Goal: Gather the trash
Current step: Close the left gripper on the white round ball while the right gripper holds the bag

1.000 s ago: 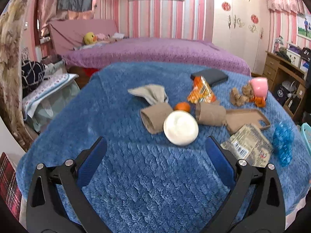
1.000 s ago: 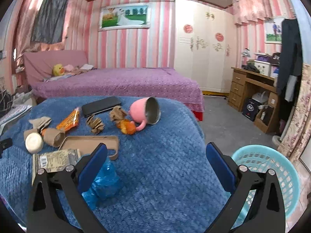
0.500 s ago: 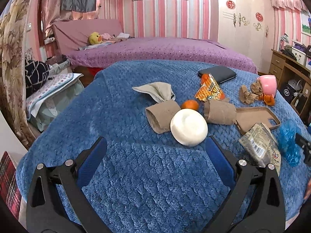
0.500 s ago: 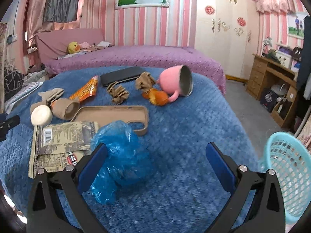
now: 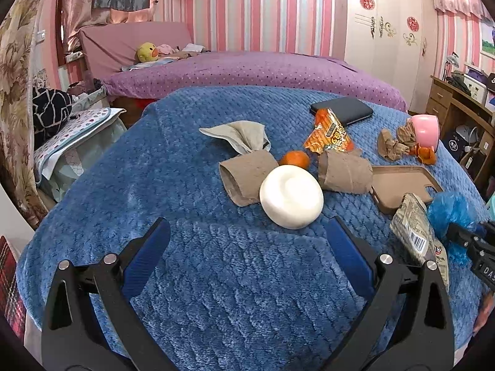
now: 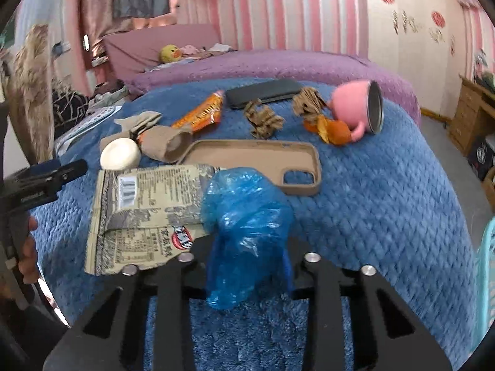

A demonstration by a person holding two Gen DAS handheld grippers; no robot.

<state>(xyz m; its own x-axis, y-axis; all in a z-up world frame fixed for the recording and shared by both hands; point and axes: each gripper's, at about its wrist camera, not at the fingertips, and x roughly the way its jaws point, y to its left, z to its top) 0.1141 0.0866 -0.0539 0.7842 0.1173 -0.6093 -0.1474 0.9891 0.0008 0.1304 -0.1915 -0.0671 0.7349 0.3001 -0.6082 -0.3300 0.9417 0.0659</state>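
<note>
Trash lies on a blue blanket [image 5: 235, 278]. My right gripper [image 6: 247, 266] is shut on a crumpled blue plastic bag [image 6: 244, 216], which also shows in the left wrist view [image 5: 448, 213]. Beside it lies a printed grey wrapper [image 6: 145, 210]. My left gripper [image 5: 247, 247] is open and empty, just in front of a white round lump [image 5: 290, 196]. Behind that lie two cardboard tubes [image 5: 247, 176], an orange [image 5: 295, 159], an orange snack wrapper [image 5: 329, 136], crumpled brown paper [image 6: 263, 120] and orange peel [image 6: 334, 130].
A tan phone case [image 6: 253, 160], a black phone [image 6: 263, 94], a tipped pink mug [image 6: 359, 108] and a grey cloth [image 5: 238, 134] lie on the blanket. A light blue basket [image 6: 485, 272] stands at the right. A purple bed [image 5: 247, 71] is behind.
My right gripper has moved forward and closed on the blue plastic bag. My left gripper has moved a little closer to the white lump and stays open.
</note>
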